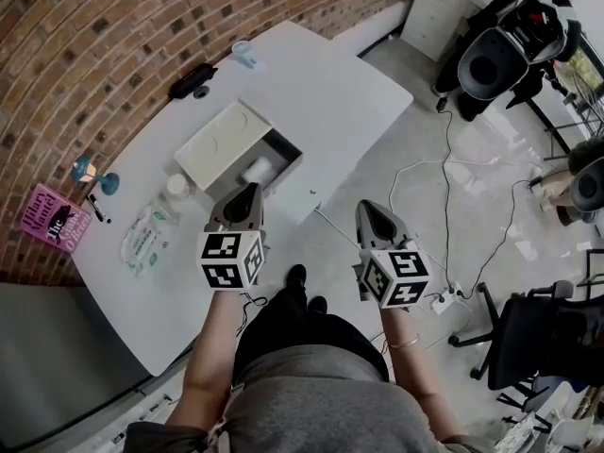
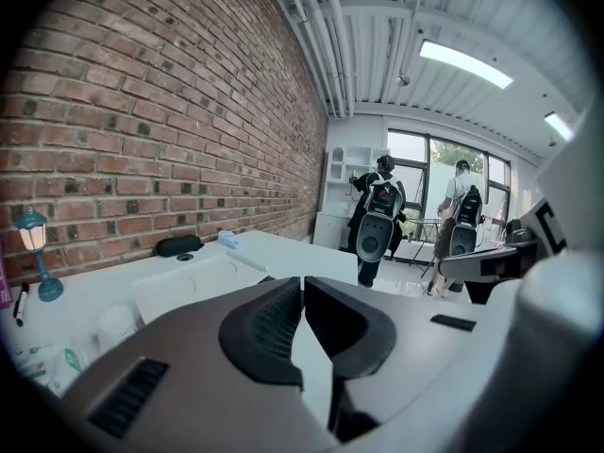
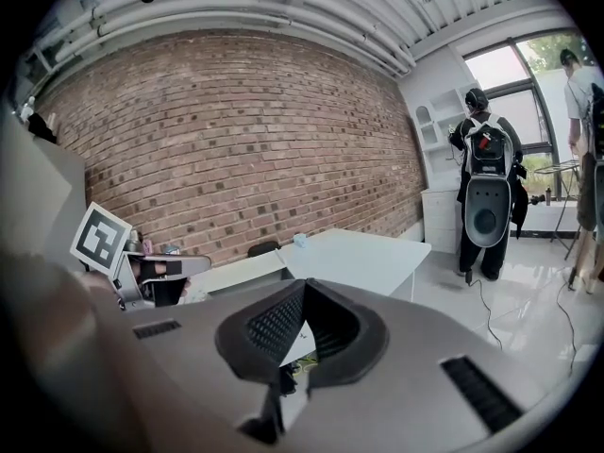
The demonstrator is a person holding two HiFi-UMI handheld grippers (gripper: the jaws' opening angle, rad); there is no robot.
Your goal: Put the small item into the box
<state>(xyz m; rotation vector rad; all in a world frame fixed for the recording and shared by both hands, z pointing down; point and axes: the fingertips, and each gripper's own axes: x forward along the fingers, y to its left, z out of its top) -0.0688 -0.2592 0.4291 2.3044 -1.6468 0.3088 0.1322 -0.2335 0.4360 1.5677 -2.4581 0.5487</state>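
A long white table (image 1: 349, 92) runs from the upper middle of the head view down to its lower left, set against a red brick wall (image 1: 94, 26) that fills the upper left corner. To the right lies a pale glossy floor (image 1: 444, 243), with thin cables (image 1: 447, 159) trailing over it and a black office chair (image 1: 547, 338) at the lower right edge. In the left gripper view, two people (image 2: 377, 217) stand by bright windows at the far end of the room, under a ribbed white ceiling.

Along the table's left side sit a pink book (image 1: 55, 218), a small teal lamp (image 1: 89, 172), a pack of wipes (image 1: 146, 238) and a white round cap (image 1: 176, 186). A black object (image 1: 192, 81) lies nearer the wall.

The box (image 1: 222, 142) is cream and flat-topped, near the middle of the table, with a dark compartment open at its lower right end. The small item (image 1: 257, 170) lies inside that open compartment. It is pale, almost white, and its shape is too blurred to make out.

The left gripper (image 1: 249, 192) hovers just below the box opening in the frame, clenched with its tips meeting and nothing between them. The right gripper (image 1: 370, 211) hangs over the floor to the right of the table, likewise clenched and empty
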